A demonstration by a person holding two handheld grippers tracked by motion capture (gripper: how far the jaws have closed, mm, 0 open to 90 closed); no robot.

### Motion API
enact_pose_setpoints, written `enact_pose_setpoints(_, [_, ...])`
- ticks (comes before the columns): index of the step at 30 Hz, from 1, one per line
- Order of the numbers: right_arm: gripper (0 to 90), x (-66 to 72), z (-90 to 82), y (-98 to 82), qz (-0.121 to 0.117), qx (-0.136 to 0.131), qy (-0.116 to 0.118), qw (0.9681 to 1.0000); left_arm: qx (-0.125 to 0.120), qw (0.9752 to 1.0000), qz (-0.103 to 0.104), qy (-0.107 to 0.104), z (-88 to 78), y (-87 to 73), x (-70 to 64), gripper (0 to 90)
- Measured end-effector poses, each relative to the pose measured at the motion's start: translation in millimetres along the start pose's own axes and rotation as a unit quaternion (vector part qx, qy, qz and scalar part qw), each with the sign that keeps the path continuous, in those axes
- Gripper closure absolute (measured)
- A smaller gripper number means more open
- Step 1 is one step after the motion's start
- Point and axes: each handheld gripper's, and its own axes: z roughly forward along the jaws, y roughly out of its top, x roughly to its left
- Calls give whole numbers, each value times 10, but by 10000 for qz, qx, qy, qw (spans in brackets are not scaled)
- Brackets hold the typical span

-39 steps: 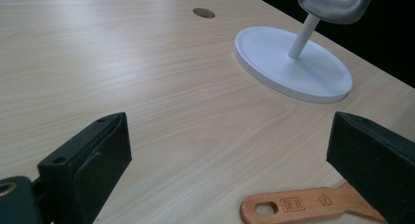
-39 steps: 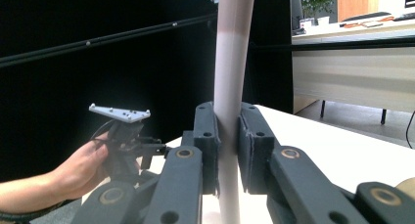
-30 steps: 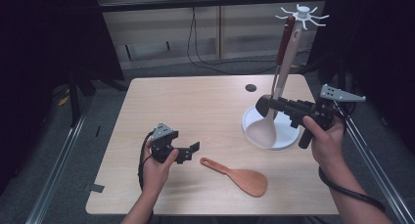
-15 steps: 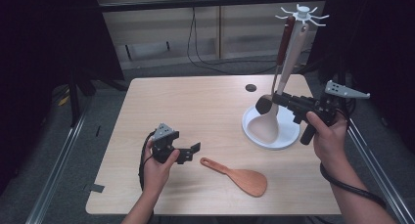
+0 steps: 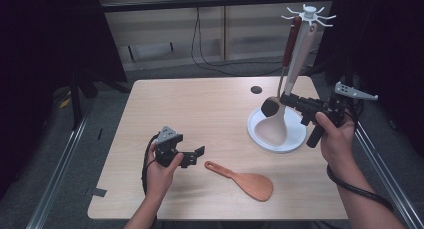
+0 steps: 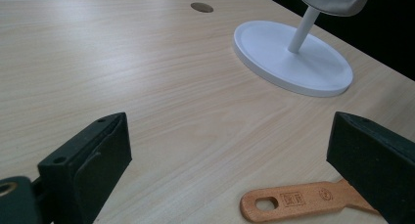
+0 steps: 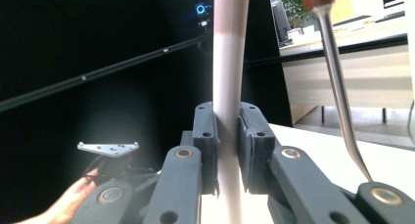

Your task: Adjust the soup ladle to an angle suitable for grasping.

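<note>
So the right gripper [image 7: 228, 150] is clamped on the pale ladle's [image 5: 276, 126] stiff, slick handle, probably light but swingy, while the left gripper [image 6: 225, 165] hangs open.

A wooden rice paddle [image 5: 245, 180] lies flat near the front edge of the pale wooden surface [image 5: 200, 109], its handle pointing left and its blade right. A small dark round hole [image 5: 256, 89] sits near the far edge. At the right stands a white utensil rack [image 5: 299, 135] with a round base and a ring of hooks on top. A metal ladle [image 5: 292, 39] with a reddish-brown handle hangs from one hook. Black cables [image 5: 200, 59] trail across the grey floor behind, and dark curtains [image 5: 50, 39] hang at the left
</note>
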Motion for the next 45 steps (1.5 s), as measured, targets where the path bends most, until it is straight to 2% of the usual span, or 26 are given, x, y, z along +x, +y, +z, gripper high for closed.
enact_pose_setpoints(6, [768, -84, -60, -46, 314, -188, -151, 9992, 4, 10000, 19, -12, 2, -1, -4, 25])
enact_pose_setpoints(12, [755, -111, -90, -47, 354, -253, -356, 9984, -20, 10000, -23, -11, 12, -6, -11, 25])
enact_pose_setpoints(14, [747, -122, -91, -51, 386, -301, -425, 9979, 27, 10000, 38, -6, 8, -6, -8, 25])
enact_pose_setpoints(16, [730, -145, -99, -63, 493, -392, -564, 9964, 26, 10000, 30, -4, 9, -4, -15, 25])
enact_pose_setpoints(22, [708, -162, -108, -76, 594, -538, -775, 9938, -6, 10000, 20, -9, 1, 2, -7, 25])
enact_pose_setpoints(24, [706, -160, -107, -78, 546, -592, -865, 9930, -14, 10000, 21, -4, -3, 6, -4, 26])
enact_pose_setpoints(32, [704, -151, -91, -45, 531, -726, -830, 9925, -7, 10000, 27, -8, -2, 5, -8, 25])
enact_pose_setpoints(38, [693, -155, -89, -3, 519, -755, -957, 9912, -9, 10000, 33, -4, -2, 6, -7, 25])
enact_pose_setpoints(40, [666, -153, -93, 6, 538, -854, -944, 9904, 2, 10000, 36, -3, -1, 5, -8, 25])
enact_pose_setpoints(45, [635, -125, -93, 47, 366, -887, -1061, 9897, 46, 10000, 56, 13, 4, 1, -8, 27])
